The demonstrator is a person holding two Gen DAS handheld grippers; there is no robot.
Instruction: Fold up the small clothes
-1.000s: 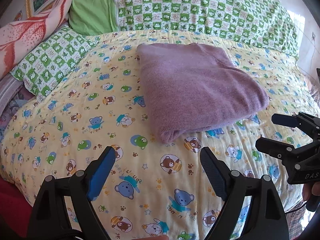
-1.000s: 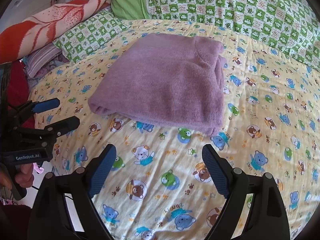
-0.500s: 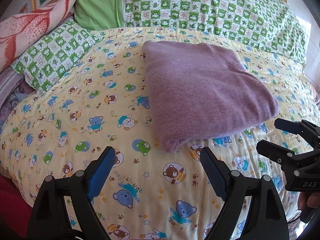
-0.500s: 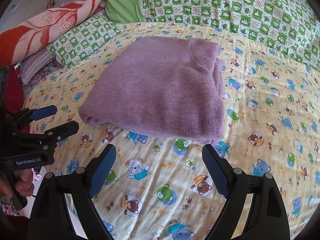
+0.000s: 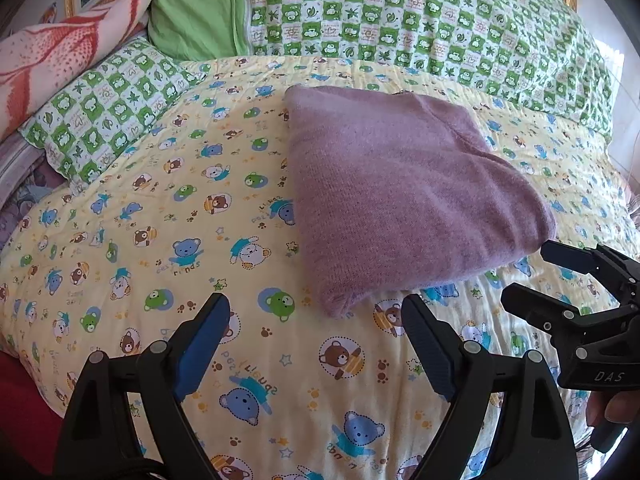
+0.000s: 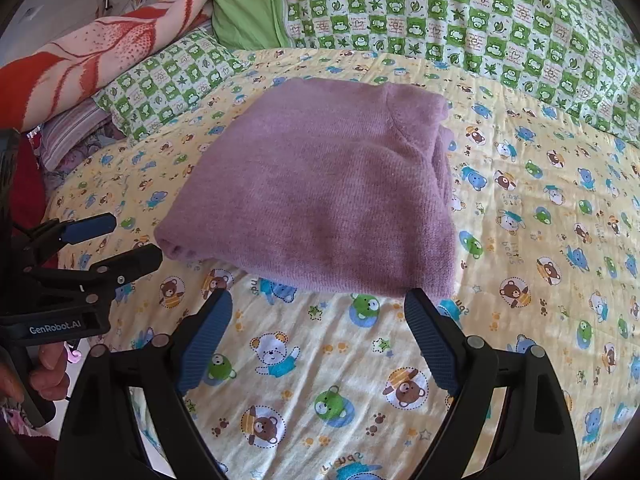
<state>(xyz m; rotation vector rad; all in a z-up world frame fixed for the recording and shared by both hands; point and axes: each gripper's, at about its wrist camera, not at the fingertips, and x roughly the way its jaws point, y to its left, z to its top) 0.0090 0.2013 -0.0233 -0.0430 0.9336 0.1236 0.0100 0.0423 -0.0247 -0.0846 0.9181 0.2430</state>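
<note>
A folded purple knit garment (image 5: 396, 196) lies on a yellow bear-print bedsheet (image 5: 160, 240); it also shows in the right wrist view (image 6: 320, 196). My left gripper (image 5: 316, 320) is open and empty, just short of the garment's near corner. My right gripper (image 6: 318, 316) is open and empty, just short of the garment's near edge. The right gripper shows in the left wrist view (image 5: 536, 272) at the garment's right corner. The left gripper shows in the right wrist view (image 6: 120, 240) at the garment's left corner.
Green checked pillows (image 5: 420, 12) line the head of the bed, with a smaller one (image 5: 104, 108) at the left. A red-and-pink blanket (image 6: 80, 60) is piled at the far left. The bed's near edge (image 5: 24, 360) drops off at the lower left.
Both grippers have moved forward, closer to the garment, which now looms larger in both views. Both stay open.
</note>
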